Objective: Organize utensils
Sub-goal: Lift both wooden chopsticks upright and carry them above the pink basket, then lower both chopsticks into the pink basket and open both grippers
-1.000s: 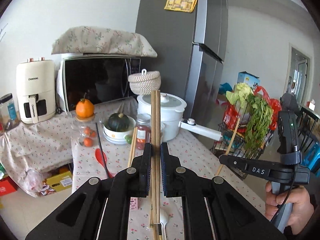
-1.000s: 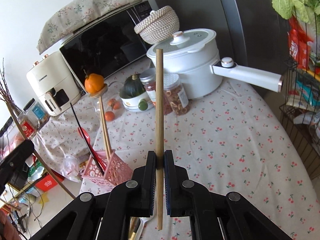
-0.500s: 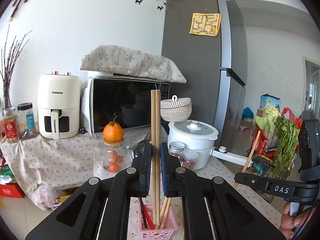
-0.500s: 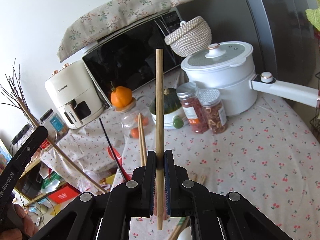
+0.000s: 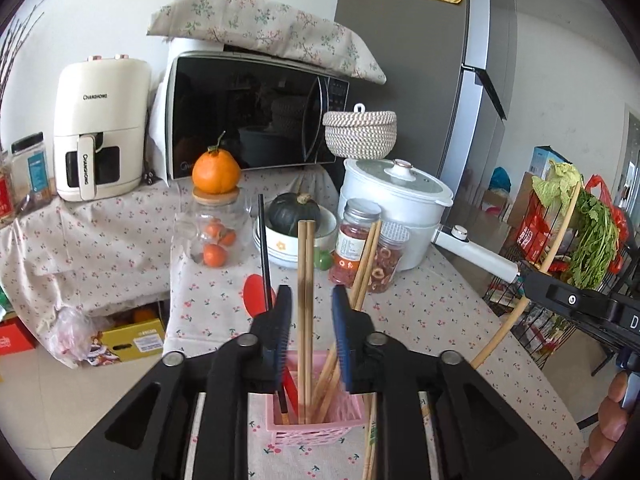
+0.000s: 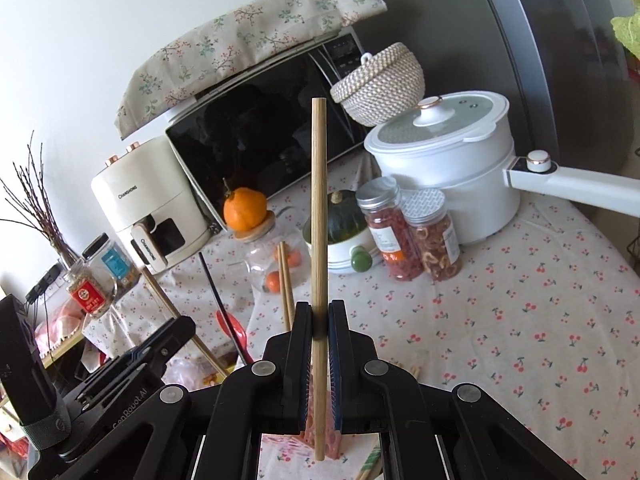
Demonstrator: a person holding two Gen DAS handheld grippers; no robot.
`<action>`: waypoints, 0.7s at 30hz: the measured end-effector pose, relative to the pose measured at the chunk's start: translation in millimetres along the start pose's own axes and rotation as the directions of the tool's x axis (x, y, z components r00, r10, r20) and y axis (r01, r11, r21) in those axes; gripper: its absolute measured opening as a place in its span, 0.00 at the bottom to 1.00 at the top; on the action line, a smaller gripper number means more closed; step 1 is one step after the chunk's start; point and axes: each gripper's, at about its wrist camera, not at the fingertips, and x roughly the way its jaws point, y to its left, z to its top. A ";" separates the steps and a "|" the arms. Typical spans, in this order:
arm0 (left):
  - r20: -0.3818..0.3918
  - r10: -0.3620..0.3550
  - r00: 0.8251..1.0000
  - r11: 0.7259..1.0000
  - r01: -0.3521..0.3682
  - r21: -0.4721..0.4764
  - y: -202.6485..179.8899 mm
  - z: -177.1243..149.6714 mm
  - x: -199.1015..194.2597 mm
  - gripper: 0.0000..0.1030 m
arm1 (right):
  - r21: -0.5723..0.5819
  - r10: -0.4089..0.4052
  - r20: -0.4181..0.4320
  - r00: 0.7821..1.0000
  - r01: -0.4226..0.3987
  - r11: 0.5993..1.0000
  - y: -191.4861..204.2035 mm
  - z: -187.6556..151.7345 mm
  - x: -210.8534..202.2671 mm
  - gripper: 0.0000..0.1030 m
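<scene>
In the left wrist view a pair of wooden chopsticks stands upright in the pink basket. My left gripper straddles the pair; its jaws are opening and the pads stand clear of the wood. More chopsticks and a black-handled red spoon also lean in the basket. My right gripper is shut on a single upright chopstick, just above the pink basket. It also shows at the right edge of the left wrist view as the right gripper.
On the floral tablecloth behind the basket stand two spice jars, a bowl with a dark squash, a glass jar topped by an orange and a white pot. Microwave, air fryer, fridge, vegetable rack.
My left gripper came down over the pink basket and its jaws parted, letting go of the chopstick pair, which now stands in the basket. The right gripper still holds its single chopstick.
</scene>
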 end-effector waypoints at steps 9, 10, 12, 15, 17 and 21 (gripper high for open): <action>-0.127 0.013 0.992 0.996 -0.024 -0.088 11.3 -10.7 -20.7 0.77 | 0.006 0.002 0.017 1.000 -0.002 1.000 0.0 0.6 -7.3 0.05; -0.161 0.027 0.987 0.993 -0.044 -0.106 15.5 -14.1 -21.2 0.77 | 0.006 0.003 0.022 1.000 -0.004 1.000 0.4 0.8 -7.8 0.05; -0.222 0.034 0.974 0.987 -0.069 -0.149 25.3 -21.3 -23.1 0.78 | 0.007 0.008 0.034 0.999 -0.008 1.000 1.9 1.1 -9.2 0.05; -0.274 0.029 0.961 0.977 -0.085 -0.195 37.8 -29.5 -25.6 0.78 | 0.003 0.024 0.059 0.998 -0.024 1.000 6.2 2.9 -9.8 0.05; -0.289 0.030 0.957 0.976 -0.091 -0.199 42.4 -32.8 -26.5 0.78 | -0.007 0.037 0.079 0.996 -0.036 0.999 11.1 4.2 -8.9 0.05; -0.311 0.034 0.950 0.977 -0.098 -0.191 49.3 -38.5 -26.8 0.78 | -0.033 0.062 0.101 0.993 -0.059 0.998 24.5 4.3 0.8 0.05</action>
